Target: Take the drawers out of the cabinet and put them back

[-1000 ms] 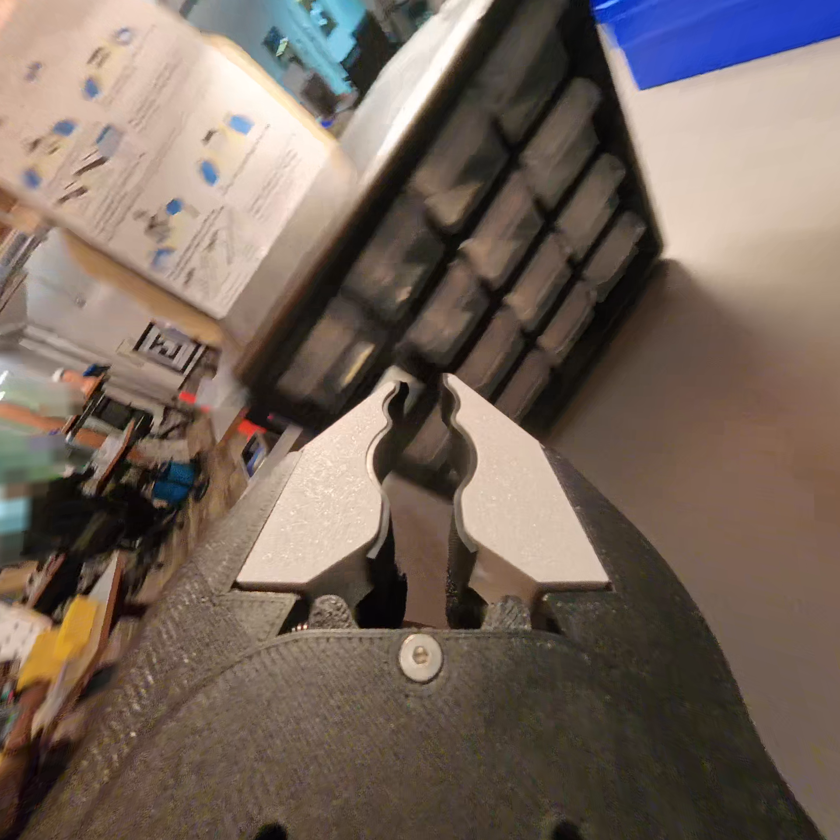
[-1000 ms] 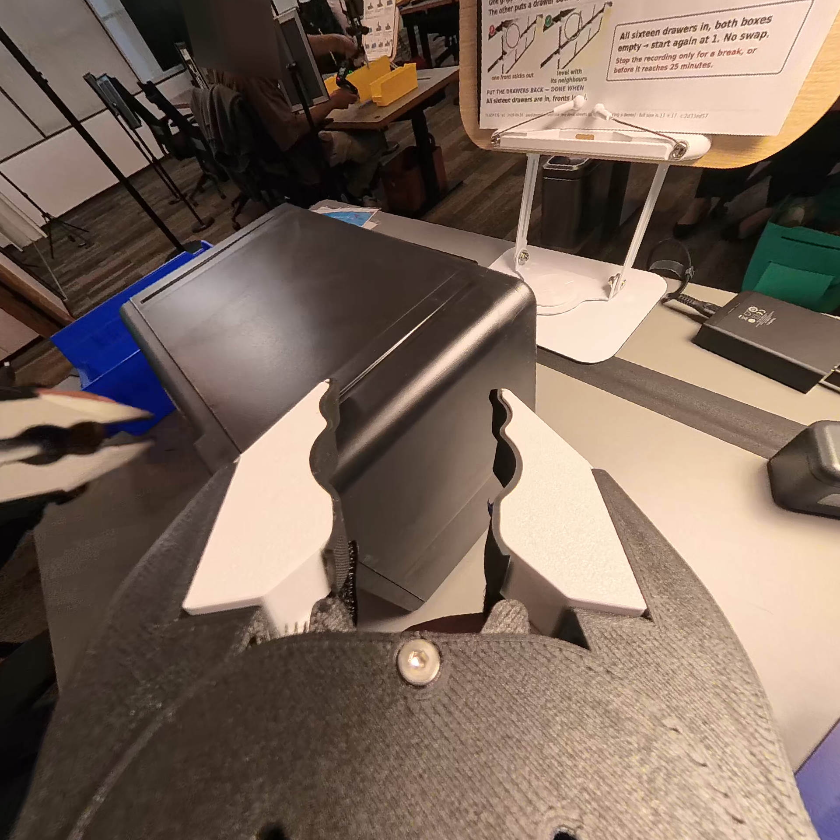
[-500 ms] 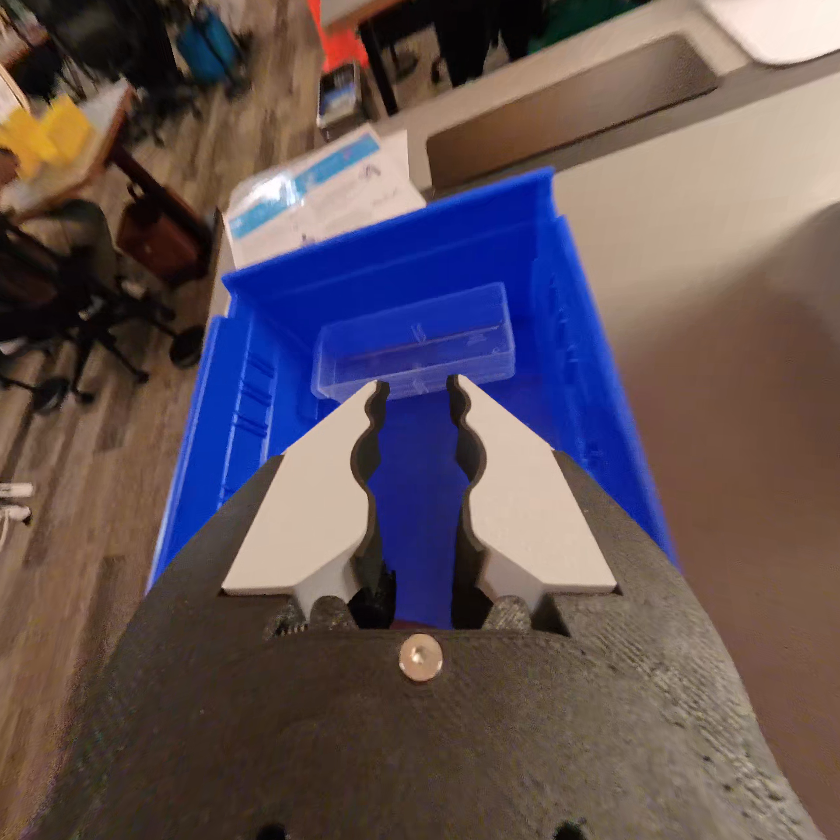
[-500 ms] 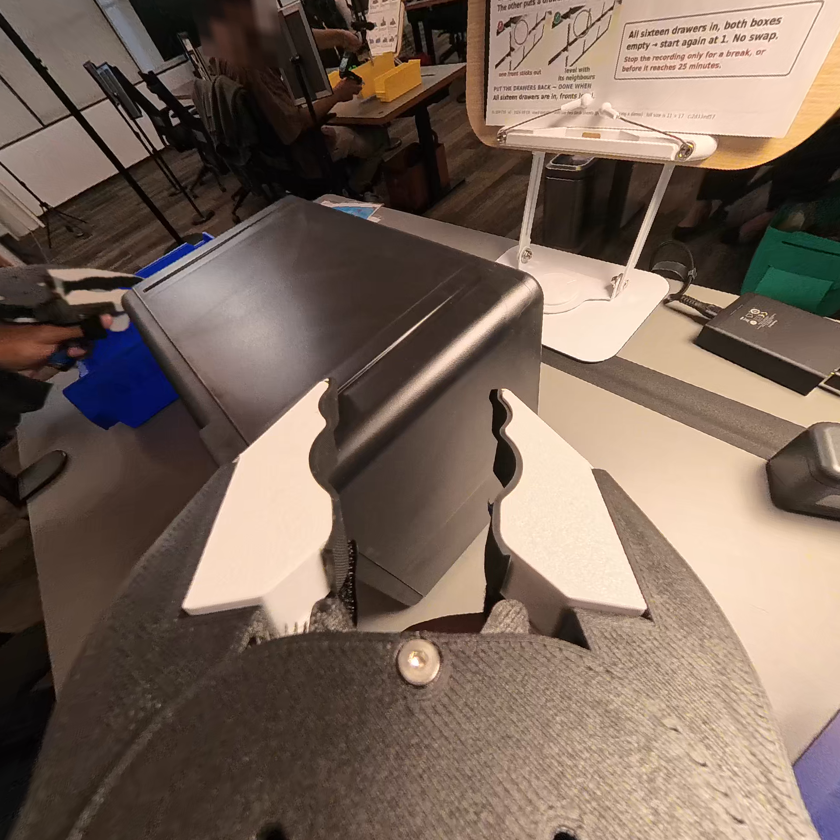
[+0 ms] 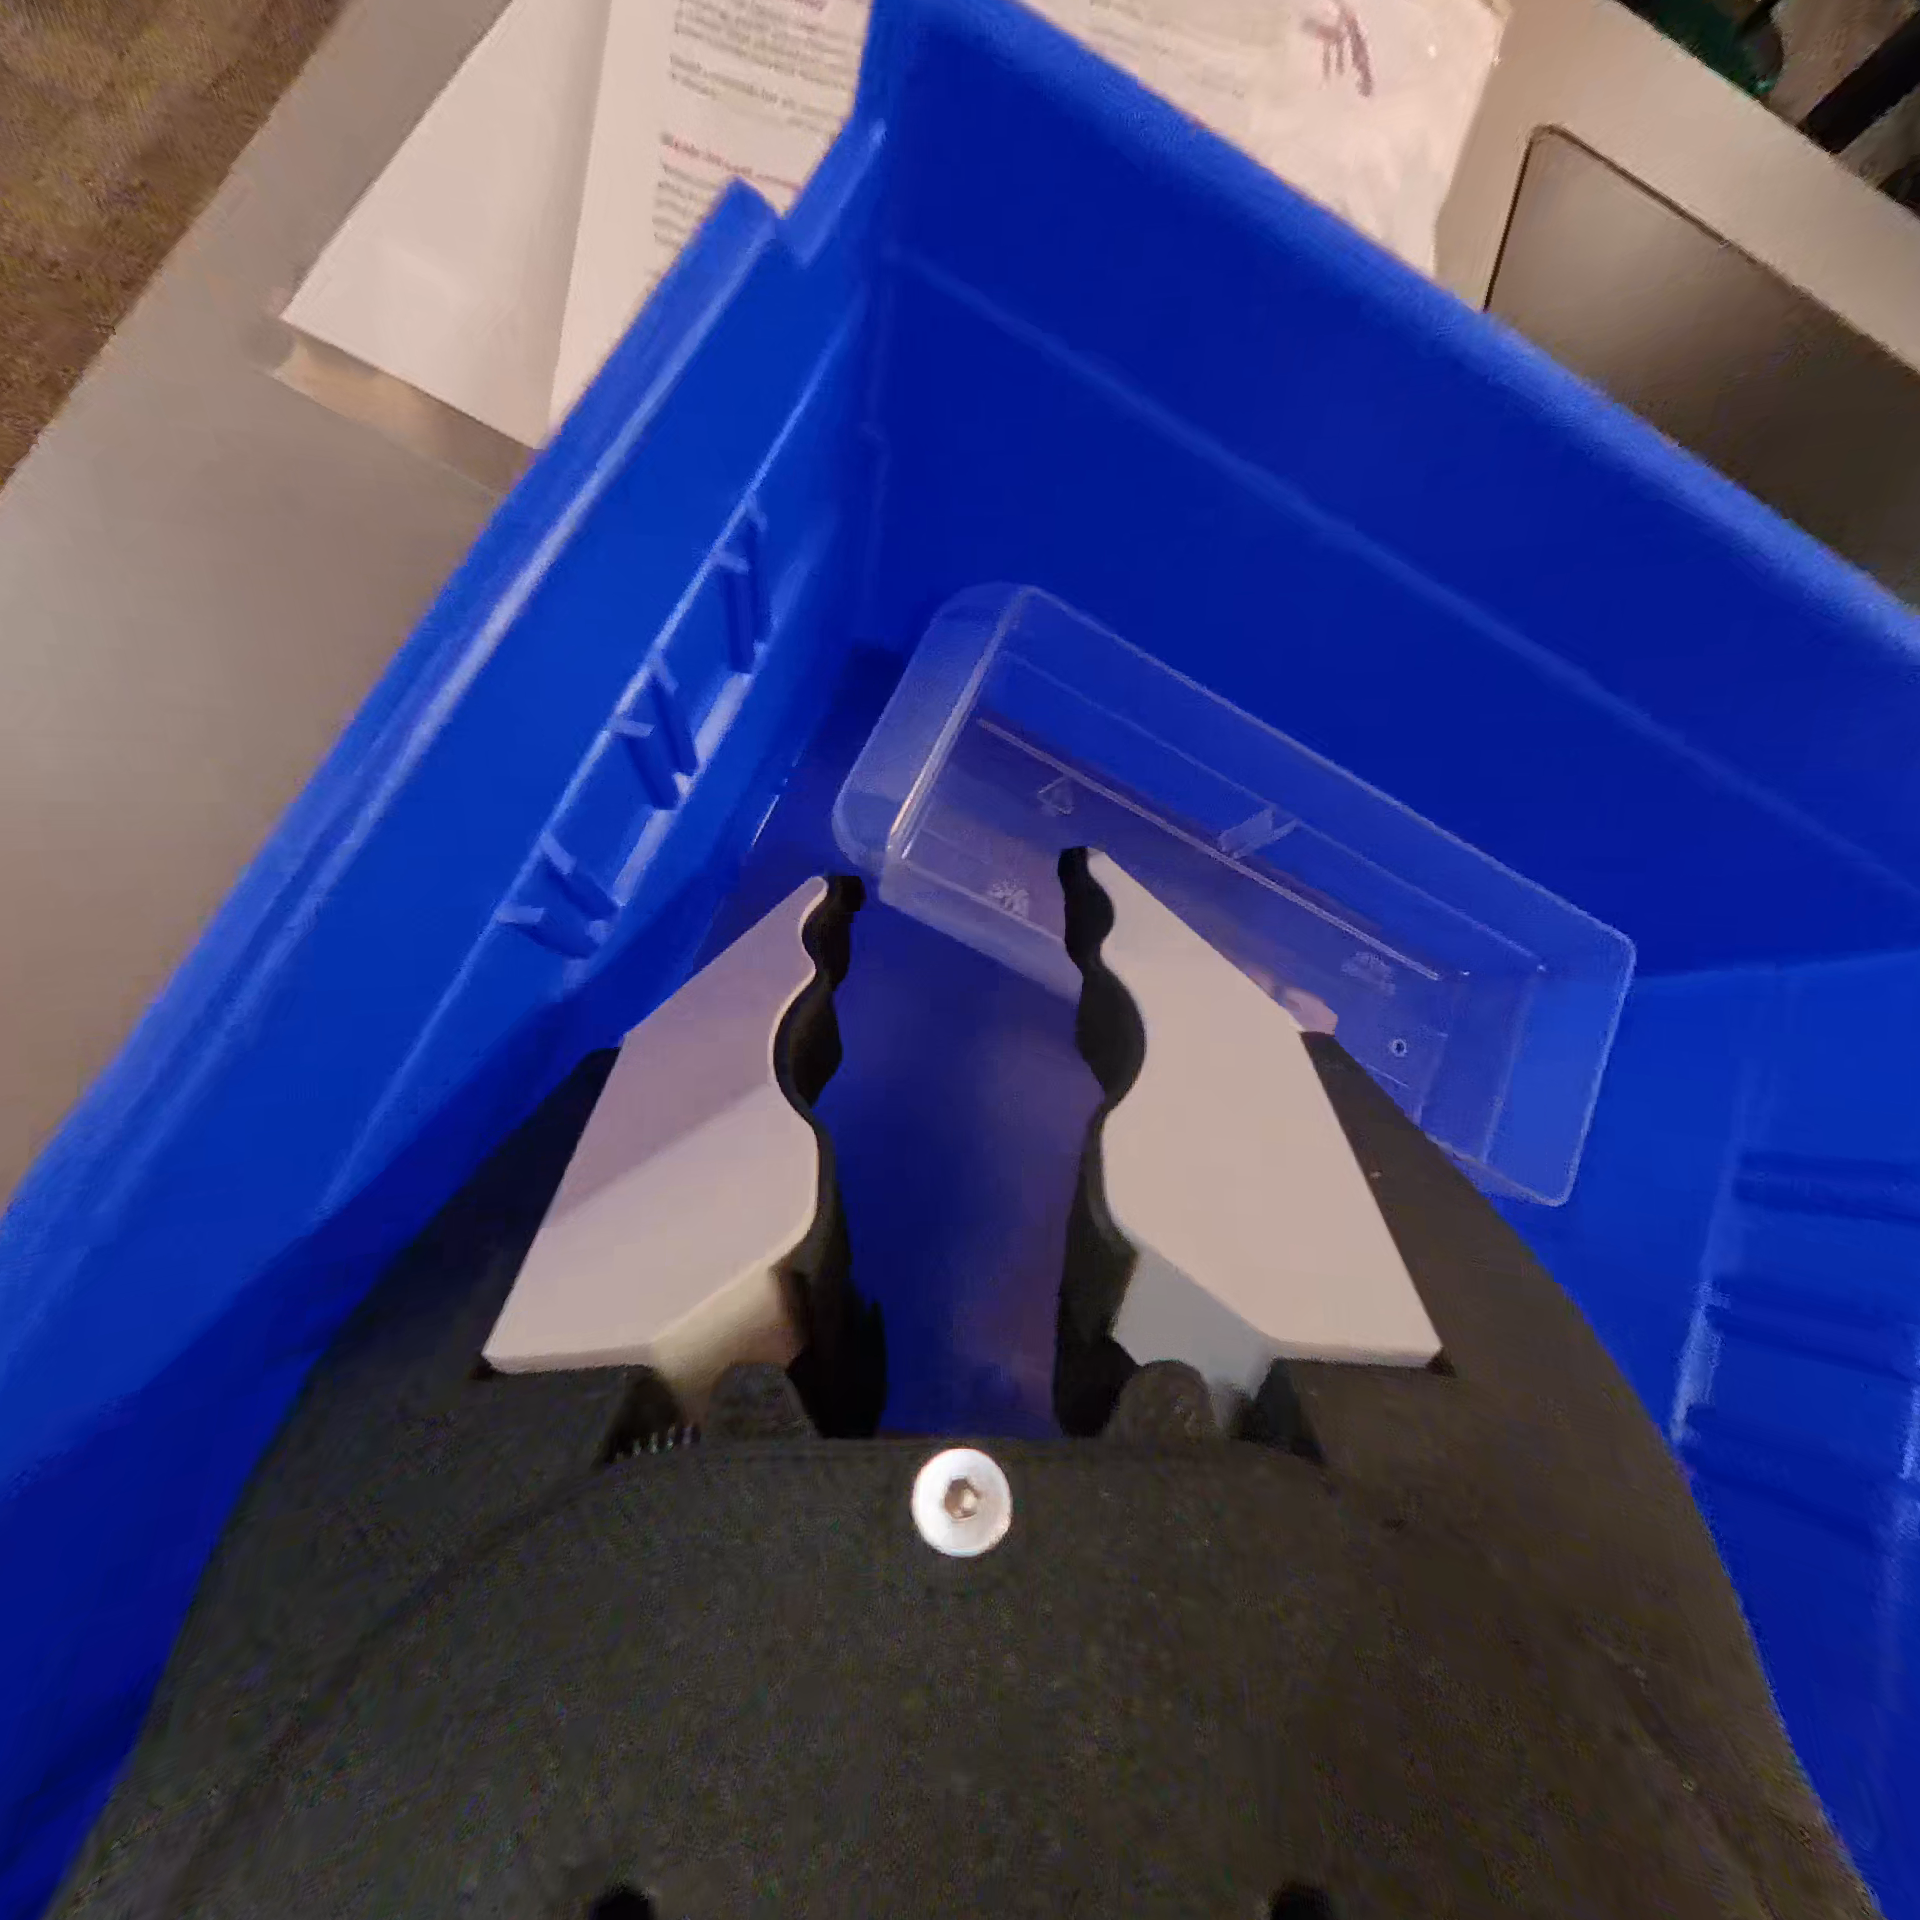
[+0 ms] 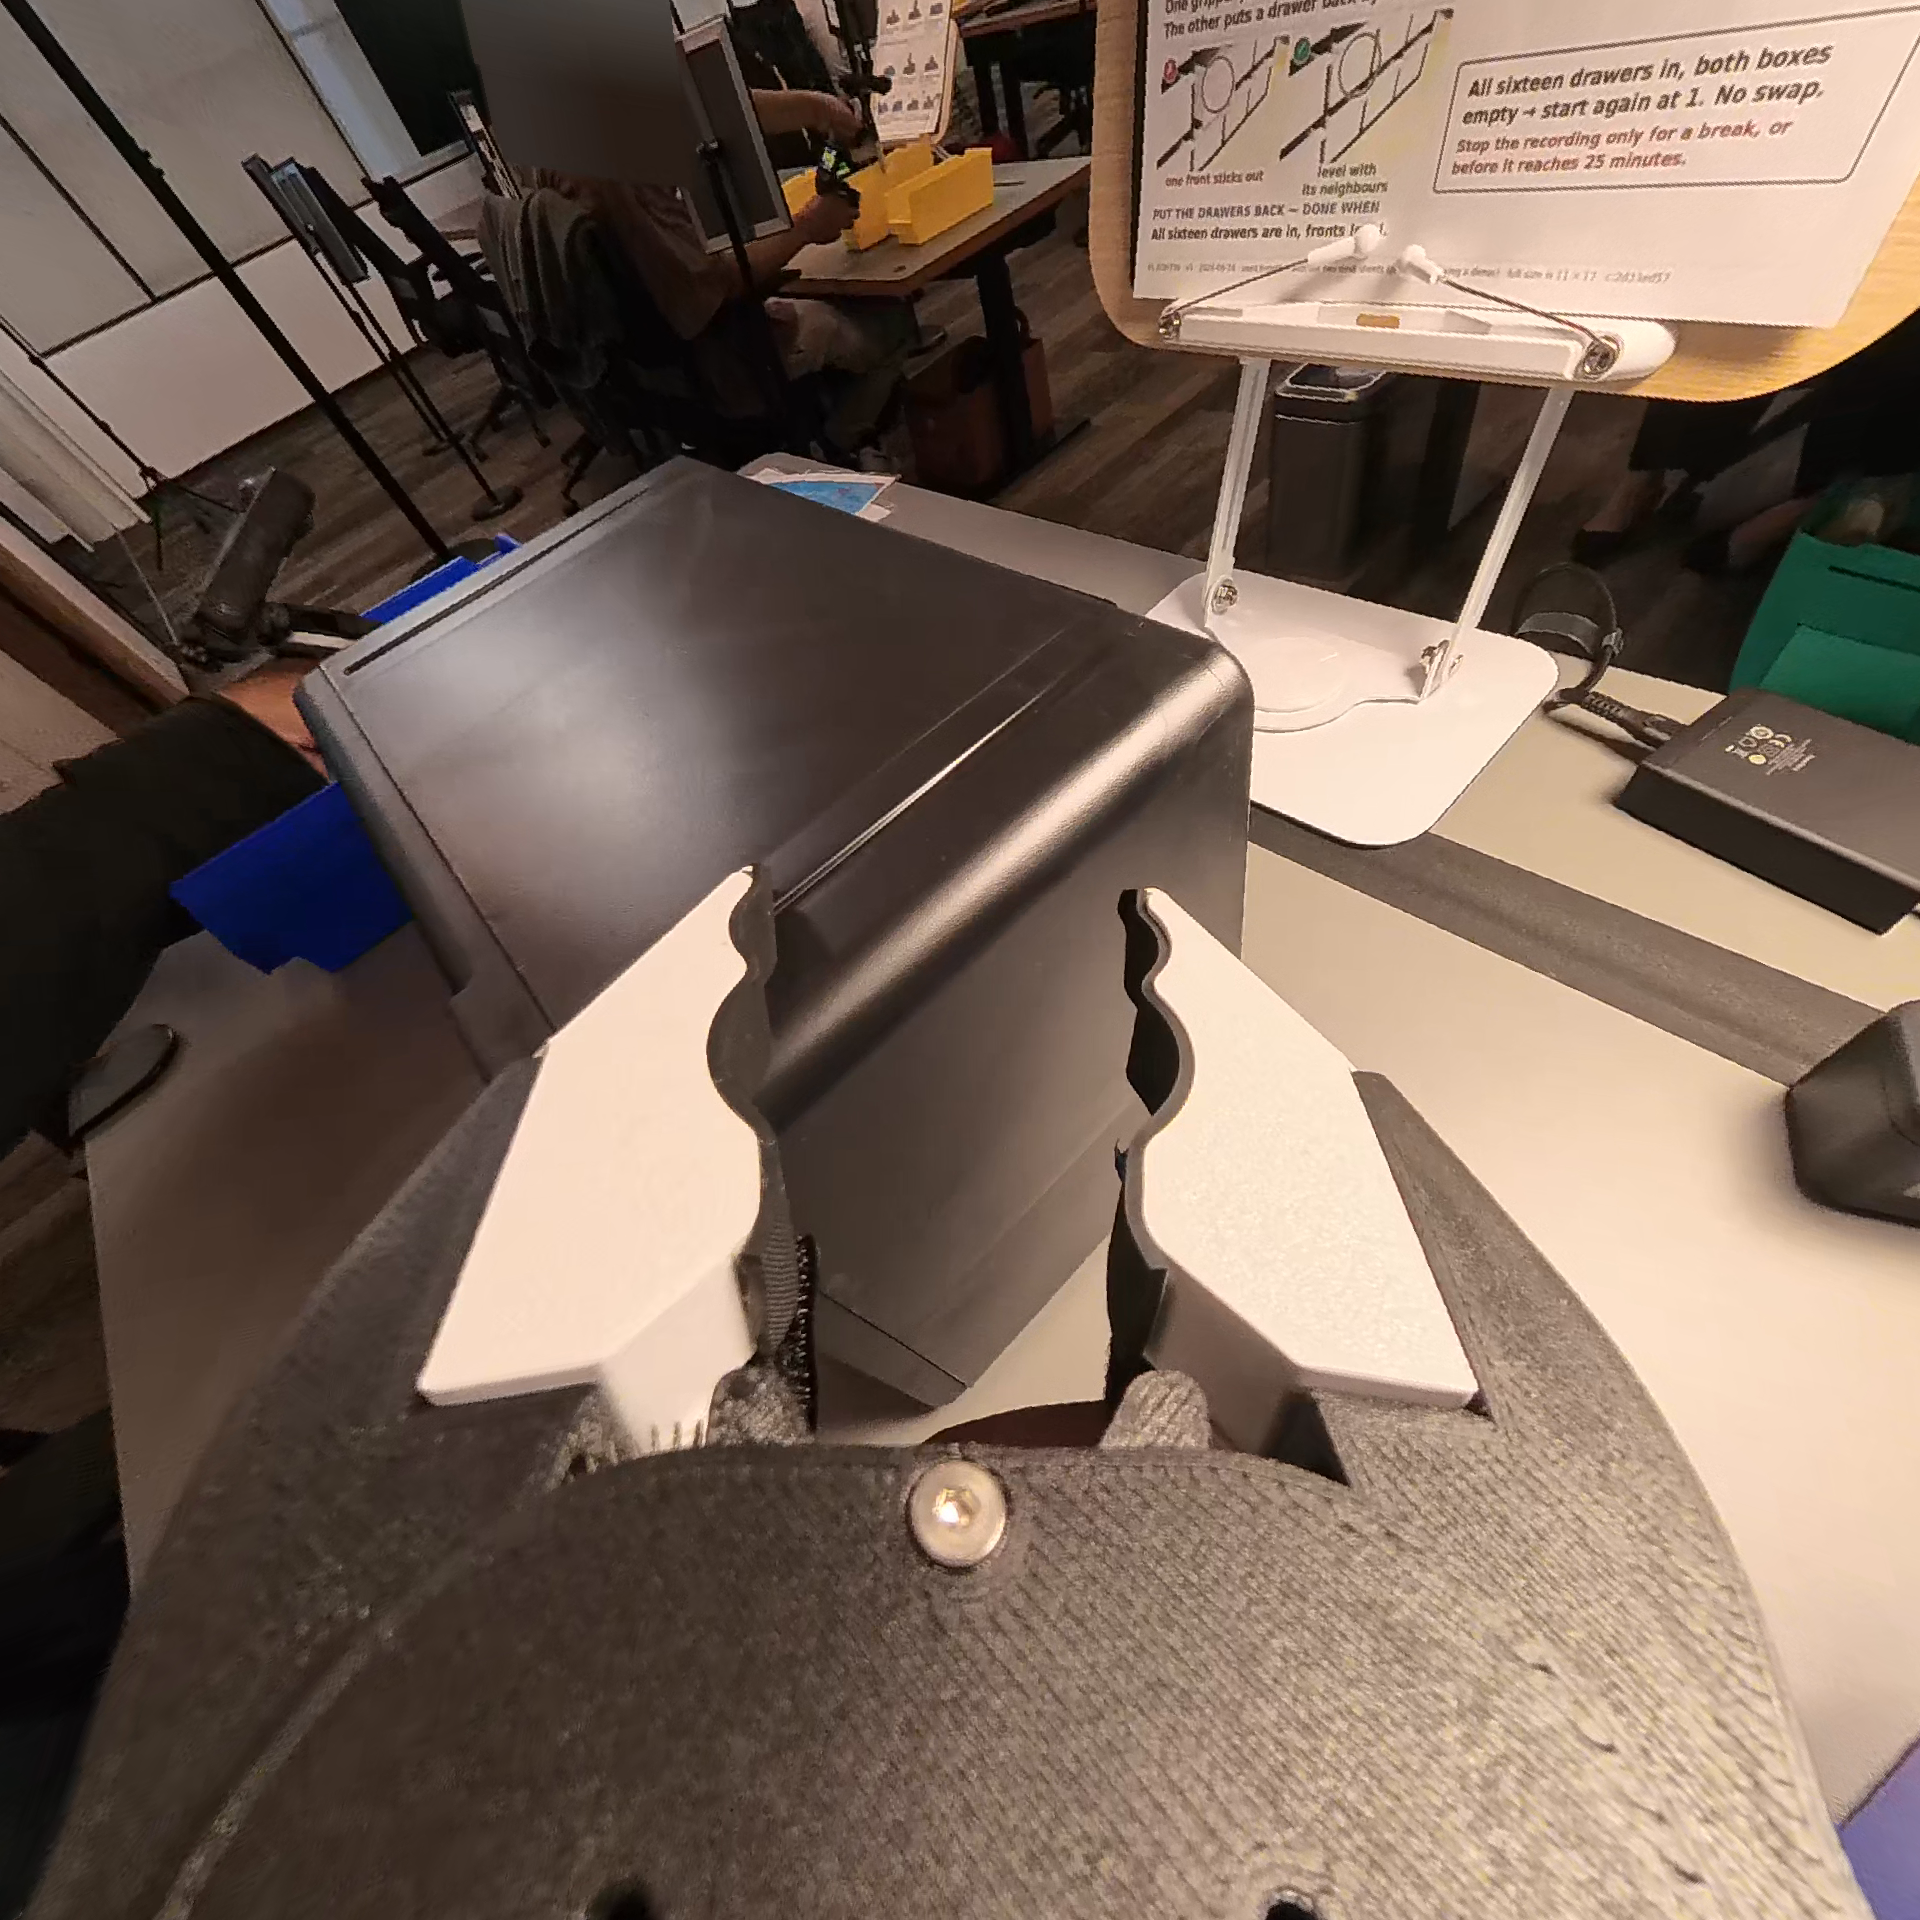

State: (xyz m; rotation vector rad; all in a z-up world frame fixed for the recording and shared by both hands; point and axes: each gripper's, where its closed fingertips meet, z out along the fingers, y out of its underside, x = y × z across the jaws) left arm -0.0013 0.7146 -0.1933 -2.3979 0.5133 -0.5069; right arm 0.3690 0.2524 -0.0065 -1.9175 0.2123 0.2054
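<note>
Left gripper [image 5: 956,883] jaws parted inside blue bin [image 5: 1195,436], gripping nothing; clear drawer [image 5: 1226,862] just ahead, over right fingertip, pads not pressing. Right gripper [image 6: 945,914] jaws wide apart, straddling black cabinet [image 6: 779,707] corner on tabletop [image 6: 1507,1091]; contact unclear. White stand [image 6: 1382,717] beyond.

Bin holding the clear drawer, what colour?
Blue bin; clearest in the left wrist view.

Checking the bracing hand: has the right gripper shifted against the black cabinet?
No. The right gripper straddles the same cabinet corner.
</note>
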